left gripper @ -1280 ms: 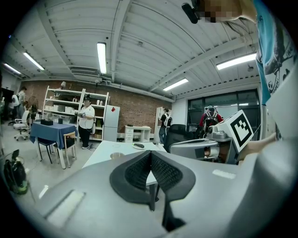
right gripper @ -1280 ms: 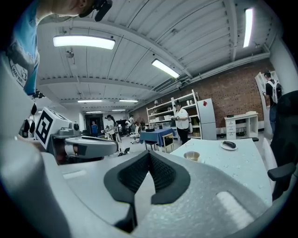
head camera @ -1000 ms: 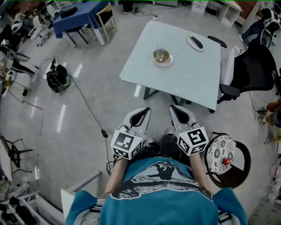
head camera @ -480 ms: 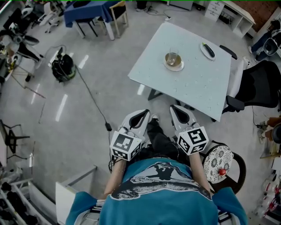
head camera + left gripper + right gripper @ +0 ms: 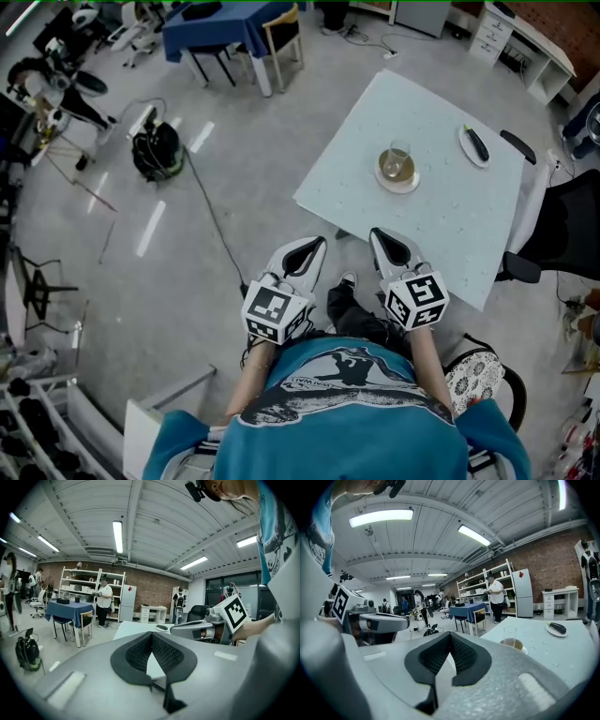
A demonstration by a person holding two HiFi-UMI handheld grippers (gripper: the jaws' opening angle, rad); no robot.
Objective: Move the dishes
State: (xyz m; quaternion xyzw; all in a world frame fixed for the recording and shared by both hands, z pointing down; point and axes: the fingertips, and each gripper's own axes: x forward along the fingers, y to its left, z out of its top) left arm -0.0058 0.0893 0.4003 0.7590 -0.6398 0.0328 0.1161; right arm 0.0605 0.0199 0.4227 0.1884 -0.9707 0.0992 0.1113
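The dishes sit on a pale worktop [image 5: 441,220]. One is a small plate [image 5: 397,180] near the middle, with a glass [image 5: 398,155] standing on it. There is something brown there, but I cannot tell if it is in the glass or on the plate. The other plate [image 5: 466,148] is close to the far edge, well apart from the first. A long dark thing [image 5: 476,142] lies on it.

The person stands at the near side of the worktop and holds both claws out in front of their body. The left claw [image 5: 305,247] is closed, and its view shows the two black pads pressed together with nothing between them. The right claw [image 5: 388,246] is closed the same way and is also empty. Both point toward the worktop, but neither is over it or near a dish.

So I think the job has not really begun. No dish is held, and both look untouched. All of it is left to do: get close, open a claw, take a dish and carry it off. A black chair [image 5: 562,225] stands beside the worktop.
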